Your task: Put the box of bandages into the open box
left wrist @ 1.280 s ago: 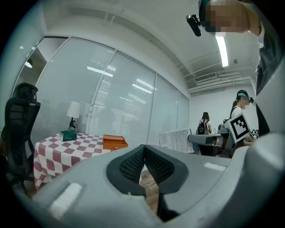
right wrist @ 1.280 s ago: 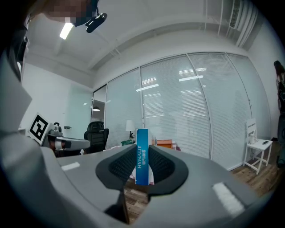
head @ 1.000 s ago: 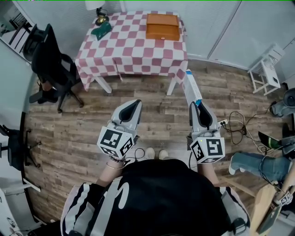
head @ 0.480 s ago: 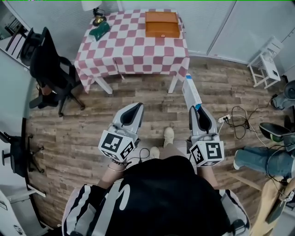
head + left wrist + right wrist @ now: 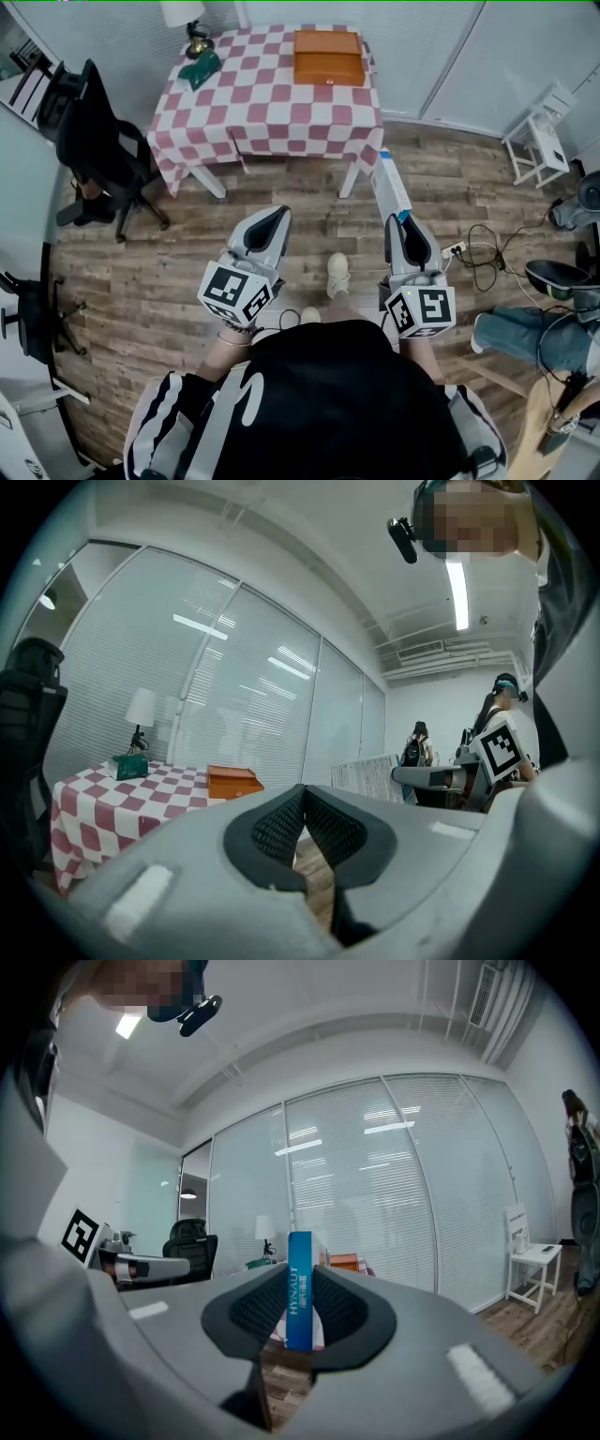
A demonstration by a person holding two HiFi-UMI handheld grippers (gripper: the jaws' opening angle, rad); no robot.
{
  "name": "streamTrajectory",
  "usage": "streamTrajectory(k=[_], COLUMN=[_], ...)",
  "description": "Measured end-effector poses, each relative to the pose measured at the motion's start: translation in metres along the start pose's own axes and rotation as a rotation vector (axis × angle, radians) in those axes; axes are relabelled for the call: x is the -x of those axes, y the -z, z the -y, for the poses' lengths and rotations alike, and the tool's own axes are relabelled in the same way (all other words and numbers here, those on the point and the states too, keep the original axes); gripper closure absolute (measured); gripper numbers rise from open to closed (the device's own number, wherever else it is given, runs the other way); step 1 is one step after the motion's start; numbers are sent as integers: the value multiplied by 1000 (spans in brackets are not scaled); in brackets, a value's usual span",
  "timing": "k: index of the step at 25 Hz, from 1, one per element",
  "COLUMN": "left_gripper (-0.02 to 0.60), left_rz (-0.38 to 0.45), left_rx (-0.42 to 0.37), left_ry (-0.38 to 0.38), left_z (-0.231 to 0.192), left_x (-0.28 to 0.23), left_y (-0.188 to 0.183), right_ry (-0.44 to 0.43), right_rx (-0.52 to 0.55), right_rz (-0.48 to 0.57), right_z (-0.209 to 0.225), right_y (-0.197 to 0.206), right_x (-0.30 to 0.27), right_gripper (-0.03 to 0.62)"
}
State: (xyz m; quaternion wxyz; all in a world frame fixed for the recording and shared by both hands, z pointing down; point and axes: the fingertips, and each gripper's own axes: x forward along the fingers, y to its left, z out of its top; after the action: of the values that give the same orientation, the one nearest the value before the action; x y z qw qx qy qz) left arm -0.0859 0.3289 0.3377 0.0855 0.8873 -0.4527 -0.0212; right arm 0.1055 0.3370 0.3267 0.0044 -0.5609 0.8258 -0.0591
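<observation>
My right gripper [image 5: 407, 221] is shut on a slim blue and white box of bandages [image 5: 389, 185], which sticks out forward past the fingertips. In the right gripper view the box of bandages [image 5: 300, 1283] stands upright on edge between the two pads [image 5: 339, 1309]. My left gripper [image 5: 277, 216] is shut with nothing in it; its pads [image 5: 281, 825] meet. An orange wooden box [image 5: 329, 56] sits at the far side of a red and white checkered table [image 5: 272, 103], well ahead of both grippers. The orange box [image 5: 233, 782] also shows in the left gripper view.
A green bag [image 5: 202, 67] and a lamp [image 5: 187, 19] stand at the table's far left corner. A black office chair [image 5: 98, 141] is left of the table. A white stool [image 5: 539, 141] and floor cables [image 5: 478, 253] lie to the right. People stand in the background [image 5: 412, 747].
A shoe has stepped forward onto the wooden floor between the grippers. Both grippers keep their pose, and the box of bandages stays in the right one.
</observation>
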Motion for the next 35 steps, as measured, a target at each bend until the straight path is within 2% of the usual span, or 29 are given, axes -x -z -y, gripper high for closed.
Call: streamTrajectory(k=[10,35], left_gripper=[581,581], left_rz=[22,1], left_rx=[-11,-20], left_ry=[-2,-35], left_z=[-17,-73], left_x=[-45,-126], left_y=[-11,-23], right_ry=[-16,-30], right_rx=[8,-2], right_rz=[8,-2], right_z=[24,75], right_y=[-10,-17], right_x=[-42,-139], right_gripper=[511,511])
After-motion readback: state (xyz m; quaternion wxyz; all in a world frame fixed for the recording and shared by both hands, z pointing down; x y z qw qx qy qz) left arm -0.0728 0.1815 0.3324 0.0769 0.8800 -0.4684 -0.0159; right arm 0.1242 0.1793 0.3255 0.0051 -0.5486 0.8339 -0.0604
